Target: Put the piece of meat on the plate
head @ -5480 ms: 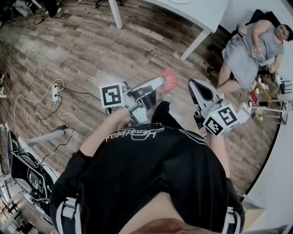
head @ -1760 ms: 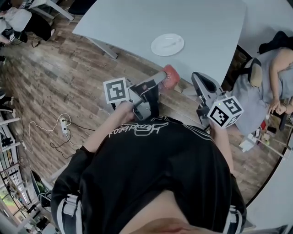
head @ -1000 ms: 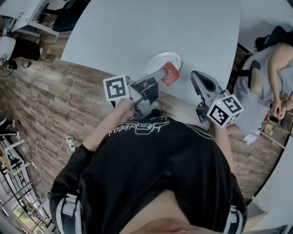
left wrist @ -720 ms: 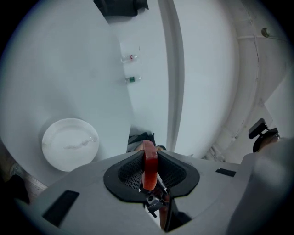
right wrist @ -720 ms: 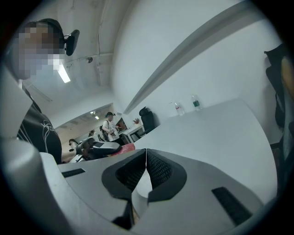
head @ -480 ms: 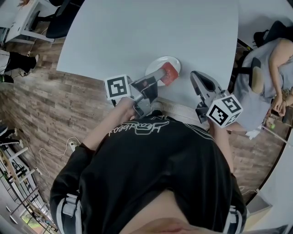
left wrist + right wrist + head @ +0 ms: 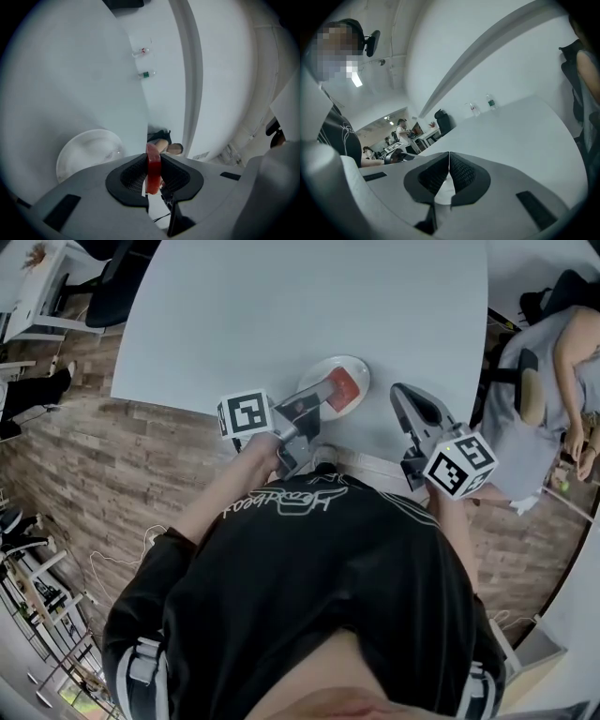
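A flat red piece of meat is pinched edge-on between the black pads of my left gripper, which is shut on it. In the head view the meat hangs over the white plate near the table's near edge. The plate lies low and to the left of the jaws in the left gripper view. My right gripper is to the right of the plate, over the table edge, its pads touching with nothing between them.
The large pale grey table stretches away beyond the plate. Two small bottles stand at its far side. A seated person is to the right of the table. Wood floor lies to the left.
The table and plate have drawn closer. My left gripper has moved forward and down with the meat, from above the plate's near rim to over its middle. The right gripper shifted little.
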Demonstrator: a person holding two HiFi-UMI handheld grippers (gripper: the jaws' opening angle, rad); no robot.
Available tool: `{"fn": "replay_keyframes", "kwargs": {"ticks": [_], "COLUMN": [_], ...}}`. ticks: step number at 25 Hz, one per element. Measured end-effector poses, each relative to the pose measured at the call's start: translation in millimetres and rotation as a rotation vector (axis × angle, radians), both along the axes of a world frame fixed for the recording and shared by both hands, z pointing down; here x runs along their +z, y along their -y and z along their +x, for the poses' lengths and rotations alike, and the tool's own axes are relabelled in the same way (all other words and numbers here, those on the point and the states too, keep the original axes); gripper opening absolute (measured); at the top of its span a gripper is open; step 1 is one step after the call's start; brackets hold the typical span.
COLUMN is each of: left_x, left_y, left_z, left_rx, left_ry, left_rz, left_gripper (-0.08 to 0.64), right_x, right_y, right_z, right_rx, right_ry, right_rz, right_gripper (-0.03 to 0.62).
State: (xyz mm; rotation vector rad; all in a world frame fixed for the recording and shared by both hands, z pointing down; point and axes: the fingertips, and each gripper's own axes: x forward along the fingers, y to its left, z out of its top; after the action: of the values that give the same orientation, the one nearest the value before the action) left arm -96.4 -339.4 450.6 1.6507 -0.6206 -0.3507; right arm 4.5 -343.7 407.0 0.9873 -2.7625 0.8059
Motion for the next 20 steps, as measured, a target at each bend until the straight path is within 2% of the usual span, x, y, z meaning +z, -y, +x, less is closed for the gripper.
{"fn": "replay_keyframes", "kwargs": {"ticks": [2,9,14,20], "left_x": [14,36,56,69], "left_y": [1,5,6,2], "left_z": [-2,0,-1,0], "left_rx": [0.007,0.028,0.061,0.086], "left_ry": [0.042,0.084,0.187,0.25], "left_rz": [-0.022,-0.056,-0.07,-0.078], "left_gripper": [0.086,0.086,0.086,0.086], "right_x": [4,20,26,29], "right_y": [1,2,6,5], "right_z": [2,9,11,13], "right_rx": [0.01,0.042,0.057,0.071], "right_ry": [0.002,-0.001,0.009,0.016], "right_rz": [-0.008,-0.041,-0.06,-0.067], "right_gripper": [0.009,0.009,0.009,0.009]}}
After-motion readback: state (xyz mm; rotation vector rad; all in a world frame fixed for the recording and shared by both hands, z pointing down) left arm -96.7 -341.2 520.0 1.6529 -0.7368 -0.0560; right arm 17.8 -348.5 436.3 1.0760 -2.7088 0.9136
